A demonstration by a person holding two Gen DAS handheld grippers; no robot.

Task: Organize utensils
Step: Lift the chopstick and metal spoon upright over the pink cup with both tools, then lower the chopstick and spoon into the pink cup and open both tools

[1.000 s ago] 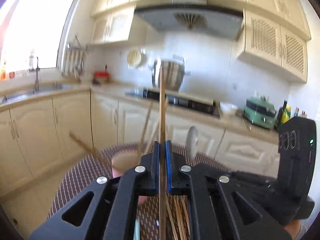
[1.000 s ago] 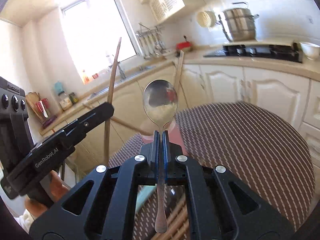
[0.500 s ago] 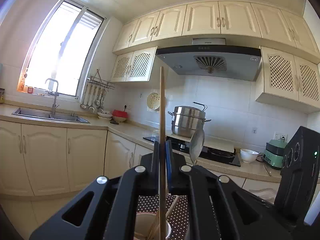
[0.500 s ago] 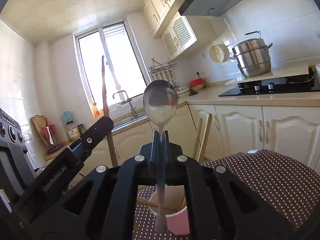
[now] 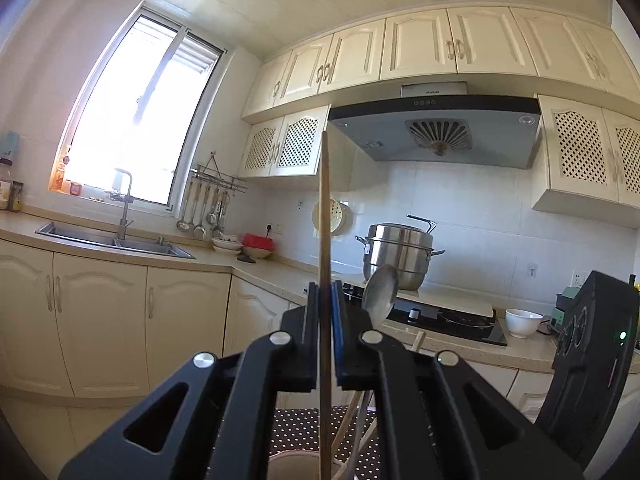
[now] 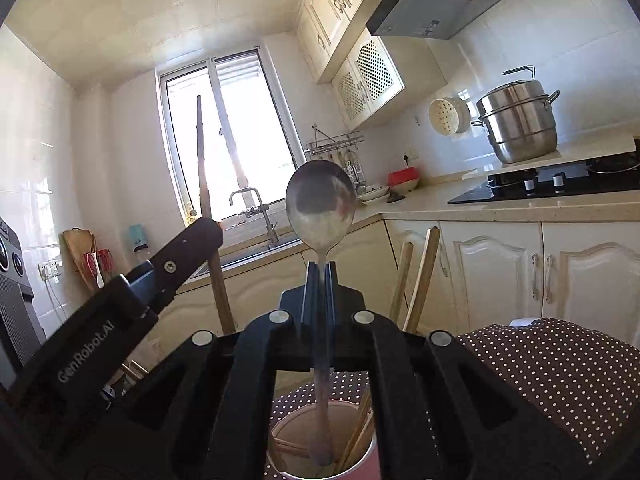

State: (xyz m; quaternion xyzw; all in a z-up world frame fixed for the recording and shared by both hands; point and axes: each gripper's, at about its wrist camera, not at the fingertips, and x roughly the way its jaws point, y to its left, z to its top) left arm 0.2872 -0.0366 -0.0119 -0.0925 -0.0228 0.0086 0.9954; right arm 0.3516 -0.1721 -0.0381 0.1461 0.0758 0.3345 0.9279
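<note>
My left gripper (image 5: 325,292) is shut on a wooden chopstick (image 5: 324,208) held upright, its lower end over a cup (image 5: 294,466) at the bottom edge. My right gripper (image 6: 319,272) is shut on a metal spoon (image 6: 320,204), bowl up, its handle end down inside the pink cup (image 6: 320,454), which holds several chopsticks (image 6: 416,276). The left gripper (image 6: 188,244) with its chopstick (image 6: 202,160) also shows in the right wrist view, left of the cup. The spoon (image 5: 380,294) shows in the left wrist view too.
The cup stands on a table with a brown dotted cloth (image 6: 560,376). Behind are cream cabinets, a sink (image 5: 112,240), a stove with a steel pot (image 5: 400,256), a white bowl (image 5: 520,322) and a range hood (image 5: 436,132).
Both grippers have tilted up from looking down at the table to level. The chopstick and the spoon now stand upright over the cup, the spoon's handle lowered into it.
</note>
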